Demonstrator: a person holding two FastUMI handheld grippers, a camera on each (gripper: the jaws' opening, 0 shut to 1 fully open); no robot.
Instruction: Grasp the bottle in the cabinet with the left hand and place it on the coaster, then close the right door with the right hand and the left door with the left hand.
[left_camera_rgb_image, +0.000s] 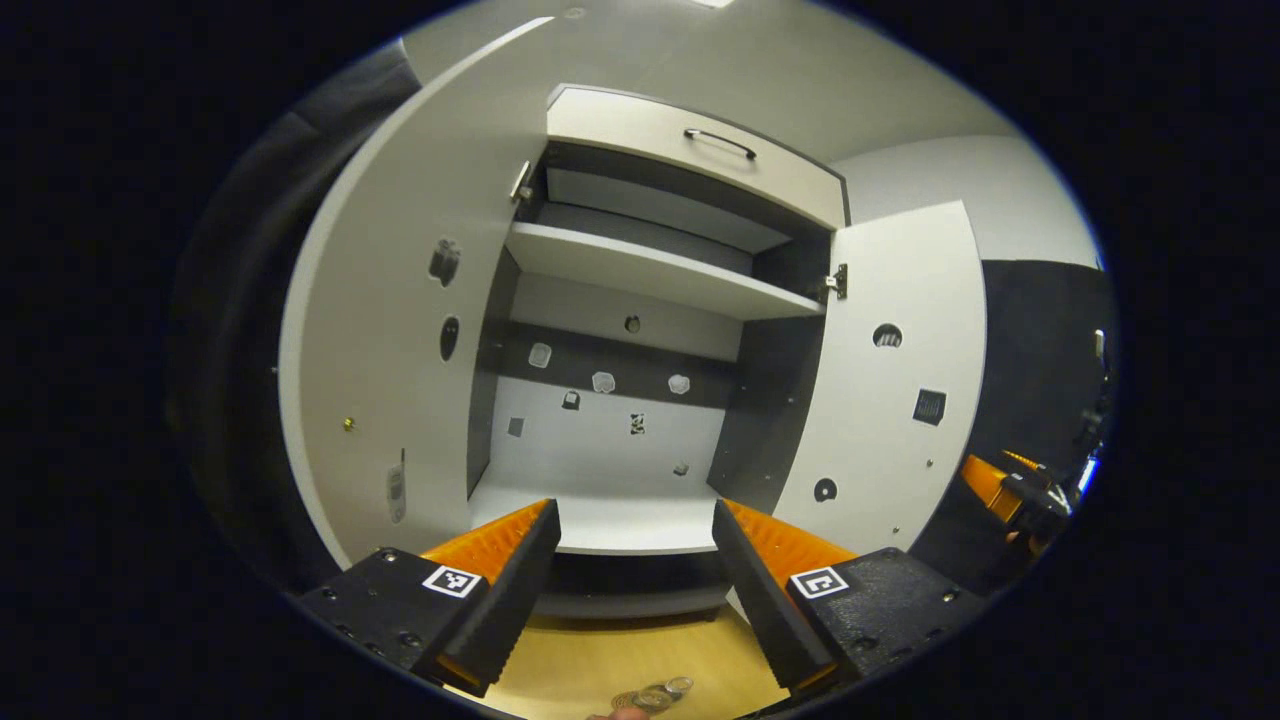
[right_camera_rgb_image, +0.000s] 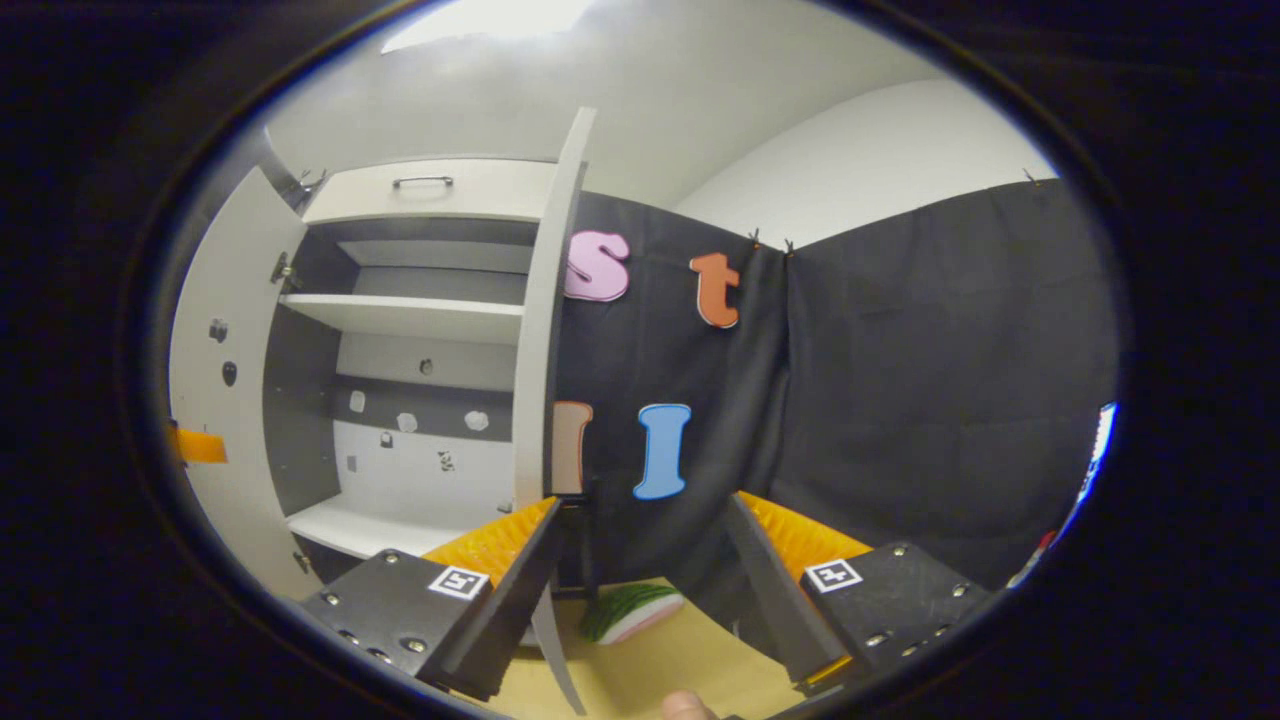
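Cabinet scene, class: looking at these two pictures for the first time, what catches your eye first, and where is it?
The cabinet stands wide open in the middle of the left gripper view, both doors swung out and its shelves bare. In front of it the left tongs gape open over the wooden table. In the right gripper view, the right door shows edge-on, just above the open right tongs.

Green-pink item on wooden tabletop.

left gripper view: I am looking straight into the open cabinet, close, from low over the table | right gripper view: I am facing the right door edge-on, cabinet off to my left | both are sharing the shelf and back wall
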